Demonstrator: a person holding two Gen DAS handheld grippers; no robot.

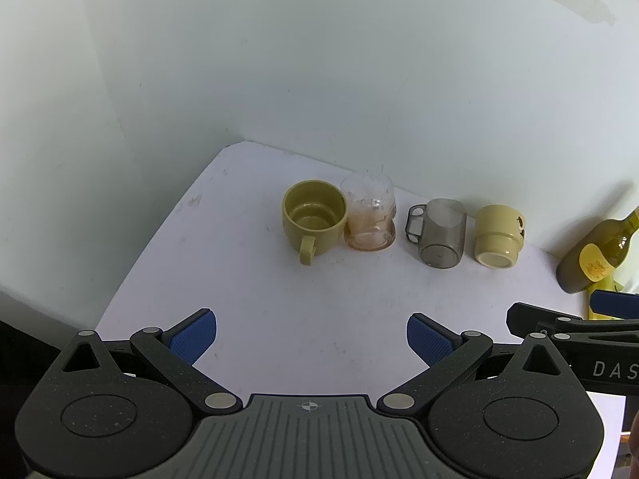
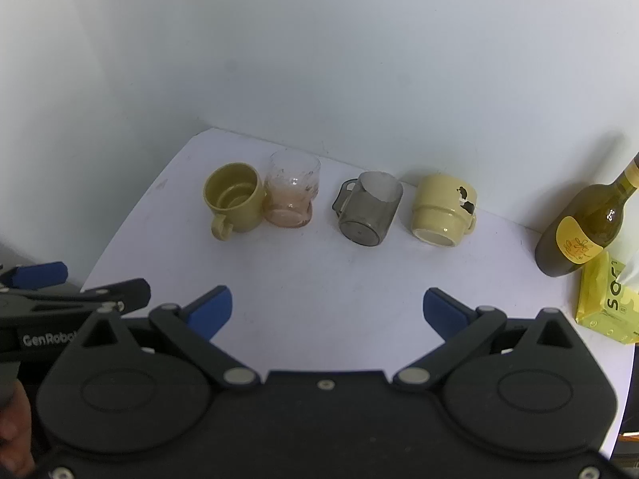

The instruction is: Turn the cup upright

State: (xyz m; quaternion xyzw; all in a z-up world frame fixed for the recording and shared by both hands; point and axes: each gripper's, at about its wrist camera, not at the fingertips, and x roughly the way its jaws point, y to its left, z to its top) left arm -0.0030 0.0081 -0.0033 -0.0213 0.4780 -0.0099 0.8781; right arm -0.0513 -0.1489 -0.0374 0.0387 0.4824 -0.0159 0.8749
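While both wrist views look down on the same white table (image 1: 247,279), only the right wrist view shows the yellow packet (image 2: 605,303) lying just in front of the green bottle (image 2: 579,231), and it shows that bottle almost whole; the left wrist view catches only the bottle's lower body and shoulder at its right edge. Taking the smoky grey cup (image 1: 438,233) as landmark: it stands upside down, base up, handle to its left, near the back wall (image 1: 319,60). Just to its right, apart from it, the cream mug (image 1: 498,235) also stands inverted; the right wrist view shows its handle and a dark printed figure, which the left wrist view shows only partly. Left of the grey cup sits the clear glass (image 1: 369,215), upright with a reddish tint low inside, and beyond that, touching or nearly touching the glass, the olive mug (image 1: 313,217) stands upright with its handle toward the camera.

Both tools hang back from the row, well in front of the grey cup. Left gripper (image 1: 311,337) has its blue pads spread wide and grasps nothing; right gripper (image 2: 327,311) is likewise released and bare. Each gripper shows at the edge of the other's view. Nothing lies between the fingers and the cups
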